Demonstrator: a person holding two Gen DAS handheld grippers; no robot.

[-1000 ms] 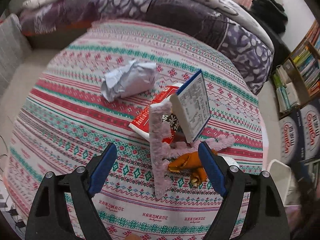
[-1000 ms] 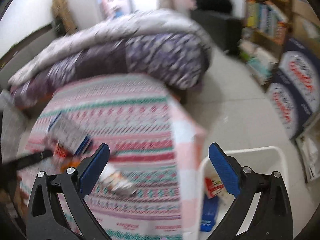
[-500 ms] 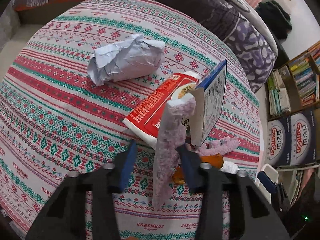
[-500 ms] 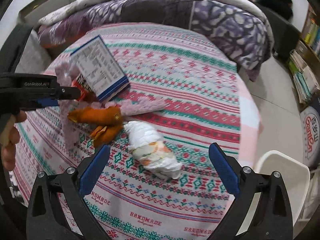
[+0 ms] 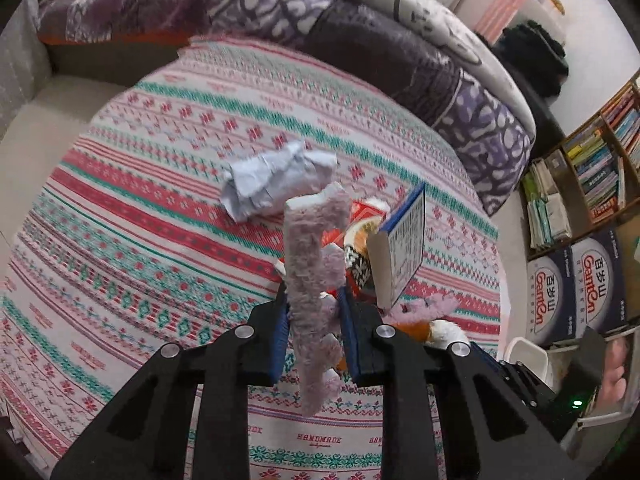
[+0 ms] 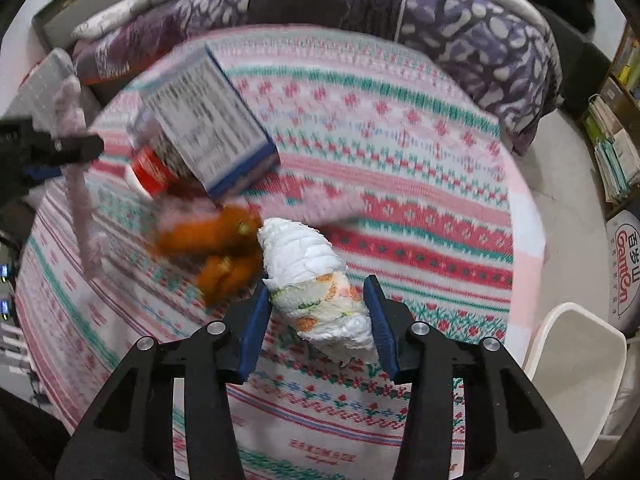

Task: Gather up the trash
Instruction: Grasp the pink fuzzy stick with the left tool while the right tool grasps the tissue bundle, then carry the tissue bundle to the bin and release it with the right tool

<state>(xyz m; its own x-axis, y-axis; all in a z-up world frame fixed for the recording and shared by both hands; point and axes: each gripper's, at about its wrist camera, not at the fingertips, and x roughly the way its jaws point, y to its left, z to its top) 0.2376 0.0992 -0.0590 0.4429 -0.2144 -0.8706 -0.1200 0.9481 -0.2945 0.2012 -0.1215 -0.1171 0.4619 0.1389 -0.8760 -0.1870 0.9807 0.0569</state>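
Note:
My left gripper point(image 5: 312, 316) is shut on a fuzzy pink strip point(image 5: 314, 264) and holds it lifted above the patterned table; it also shows in the right wrist view point(image 6: 76, 184). My right gripper point(image 6: 316, 316) is open, its jaws on either side of a rolled white diaper point(image 6: 316, 292) lying on the cloth. A crumpled pale blue paper point(image 5: 276, 184), a red packet point(image 5: 360, 220), a blue-edged box point(image 5: 404, 256) point(image 6: 204, 120) and orange peel point(image 6: 216, 248) lie on the table.
A white bin point(image 6: 576, 364) stands on the floor at the table's right edge. A purple quilt point(image 5: 360, 32) lies on the bed behind the table. Bookshelves point(image 5: 592, 176) and printed cartons point(image 5: 576, 284) stand at the right.
My left gripper has closed on the pink strip and lifted it off the table. My right gripper has moved in over the diaper and narrowed around it.

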